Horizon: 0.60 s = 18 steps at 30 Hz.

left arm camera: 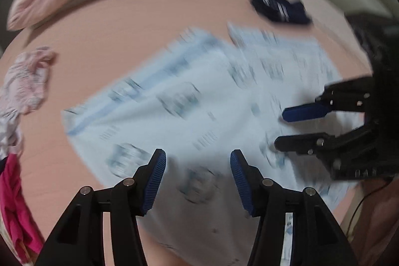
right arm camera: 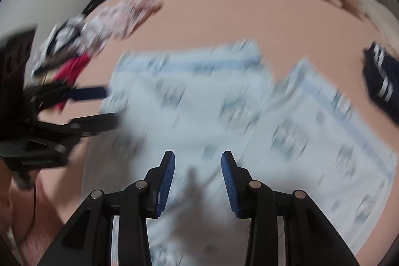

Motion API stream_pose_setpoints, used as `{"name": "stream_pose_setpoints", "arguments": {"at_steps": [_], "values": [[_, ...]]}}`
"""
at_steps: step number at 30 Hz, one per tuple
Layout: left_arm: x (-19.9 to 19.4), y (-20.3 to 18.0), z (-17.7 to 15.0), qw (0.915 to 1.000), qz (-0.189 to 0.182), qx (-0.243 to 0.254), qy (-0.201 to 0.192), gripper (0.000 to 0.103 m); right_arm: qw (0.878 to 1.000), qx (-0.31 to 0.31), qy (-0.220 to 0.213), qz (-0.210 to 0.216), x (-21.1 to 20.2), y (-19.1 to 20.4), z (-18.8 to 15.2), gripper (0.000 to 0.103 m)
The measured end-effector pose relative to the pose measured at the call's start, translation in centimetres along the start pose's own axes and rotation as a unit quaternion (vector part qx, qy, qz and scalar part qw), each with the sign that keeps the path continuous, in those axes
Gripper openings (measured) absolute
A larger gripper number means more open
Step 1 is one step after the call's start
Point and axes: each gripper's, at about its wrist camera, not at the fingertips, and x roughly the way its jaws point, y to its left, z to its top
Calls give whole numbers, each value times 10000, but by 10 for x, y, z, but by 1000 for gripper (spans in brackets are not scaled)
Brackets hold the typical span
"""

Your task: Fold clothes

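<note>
A: Entry. The pale blue printed garment (left arm camera: 189,101) lies spread on the pink bed sheet (left arm camera: 119,36), one part lapped over another along a visible edge. Both views are blurred. A dark folded garment (left arm camera: 279,6) sits beyond it, apart; a heap of unfolded clothes (right arm camera: 82,36) lies off to the other side.

B: Handling estimate?

A: Thin woven cloth, by the look. Judged light, limp, no stiffness, likely to sag and drag on the sheet if lifted by one point. Not fragile. Best taken at a hem or corner, one gripper to each end of the same edge, so the fold carries over flat.

B: Left gripper (left arm camera: 198,181)?

A: Jaws stand part open above the cloth, blue pads clear on both sides, nothing pinched between them. Released. Whether the tips brush the fabric cannot be told.

B: Right gripper (right arm camera: 198,183)?

A: Also part open, somewhat narrower. Cloth shows in the gap, yet the pads do not press it; nothing gripped. From the left wrist view it hangs over the garment's edge nearest the person.

B: Task status?

A: Judged mid-fold; the garment is not yet compact.
</note>
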Motion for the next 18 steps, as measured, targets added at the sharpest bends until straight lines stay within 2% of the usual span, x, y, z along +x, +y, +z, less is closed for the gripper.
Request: {"name": "stream_pose_setpoints", "arguments": {"at_steps": [3,5,8,12,14,16,18], "values": [[15,-16,-19,9978,338,322,471,52,9995,-144,213,-183,14,6,-28,38],[10,-13,-27,9959,497,283,697,54,9994,-190,149,-240,13,5,-37,38],[-2,-2,-42,9914,823,120,1011,70,9983,-219,236,-488,2,-6,-45,38],[-23,6,-63,9914,829,-83,1006,70,9961,91,317,-816,-25,-41,-72,38],[-37,0,-57,9947,743,-264,654,69,9961,452,178,-732,-44,-64,-83,38],[-47,-24,-44,9977,659,-132,115,69,9937,864,-34,-718,-63,-85,-94,38],[-47,-49,-31,9991,307,-89,-291,69,9910,1053,-164,-807,-71,-96,-103,39]]}}
